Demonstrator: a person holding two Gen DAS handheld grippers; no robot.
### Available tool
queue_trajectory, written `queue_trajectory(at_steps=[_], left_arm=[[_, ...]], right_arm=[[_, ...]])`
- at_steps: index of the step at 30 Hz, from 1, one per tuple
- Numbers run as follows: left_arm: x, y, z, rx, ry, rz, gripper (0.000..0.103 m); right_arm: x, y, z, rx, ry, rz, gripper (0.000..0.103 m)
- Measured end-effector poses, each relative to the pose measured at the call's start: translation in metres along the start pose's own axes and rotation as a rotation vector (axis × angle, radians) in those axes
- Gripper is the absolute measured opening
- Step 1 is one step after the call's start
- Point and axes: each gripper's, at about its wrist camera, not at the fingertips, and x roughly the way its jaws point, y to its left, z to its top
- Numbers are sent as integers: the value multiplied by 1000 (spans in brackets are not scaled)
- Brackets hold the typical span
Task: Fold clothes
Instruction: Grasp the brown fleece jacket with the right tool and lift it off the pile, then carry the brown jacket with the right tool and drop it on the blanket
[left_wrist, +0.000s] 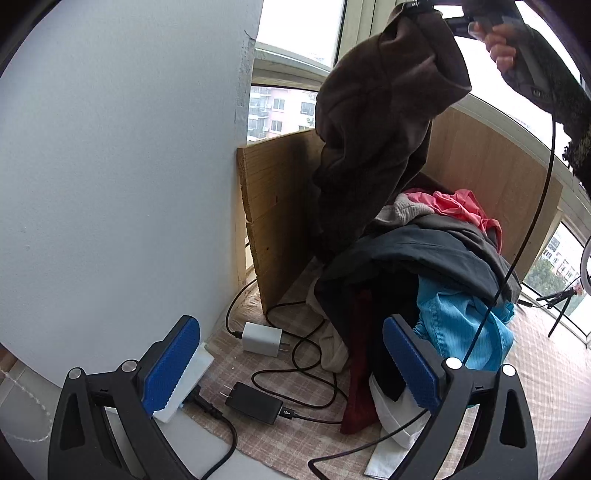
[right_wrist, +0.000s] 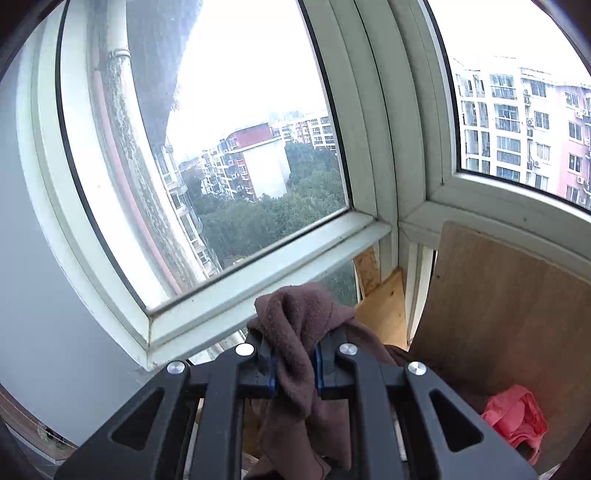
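From the left wrist we see our left tongs low over the checked tabletop, their blue pads standing wide apart with nothing between them. Between and beyond them lie a white charger, a black power adapter and loops of black cable. To the right rises the pile of clothes: a dark grey piece on top, a bright blue one below it, a dark red strip hanging at the front, and a pink garment at the back. A wooden board stands behind the pile, against the pale wall. Above the pile the brown garment hangs in a long bunch, its top edge caught at the upper rim of the view, its lower end reaching down to the pile. There a hand grips the handle of the other tool.

From the right wrist we look at the window frame and the apartment blocks outside. Our right tongs are clamped on a fold of the brown garment, which bulges above the pads and trails down beneath them. The wooden board and the pink garment show at lower right.
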Motion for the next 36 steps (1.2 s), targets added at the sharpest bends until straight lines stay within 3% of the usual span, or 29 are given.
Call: queue_trajectory(at_steps=[4, 8, 13, 18, 21, 23, 24, 25, 27, 29, 32, 36], left_arm=[[-12, -2, 3, 17, -22, -2, 99], [-26, -8, 12, 40, -59, -16, 99], [-46, -37, 30, 97, -116, -92, 99], [-62, -111, 47, 220, -168, -284, 100], [-67, -181, 48, 264, -202, -486, 100], [-65, -239, 40, 334, -177, -589, 99], [-65, -267, 32, 391, -157, -616, 82], [-65, -289, 22, 444, -137, -645, 45], [-65, -321, -1, 516, -66, -712, 8], [-64, -339, -20, 538, -26, -767, 7], [-69, -344, -35, 529, -6, -743, 6], [-91, -336, -42, 494, 11, -692, 6]], right_arm=[[-63, 14, 36, -7, -139, -12, 13], [-154, 12, 66, 12, -306, -5, 13], [-282, 16, 73, -33, -481, -94, 13], [-378, 9, 42, -16, -531, -197, 13], [-410, 5, 10, -13, -508, -283, 13], [-426, -3, -15, 6, -489, -338, 13], [-434, -8, -28, 18, -480, -366, 13], [-444, -15, -42, 30, -466, -396, 13], [-466, -37, -70, 70, -429, -453, 13], [-490, -66, -102, 124, -387, -502, 13], [-538, -109, -163, 188, -341, -574, 13], [-591, -157, -250, 279, -267, -602, 13]])
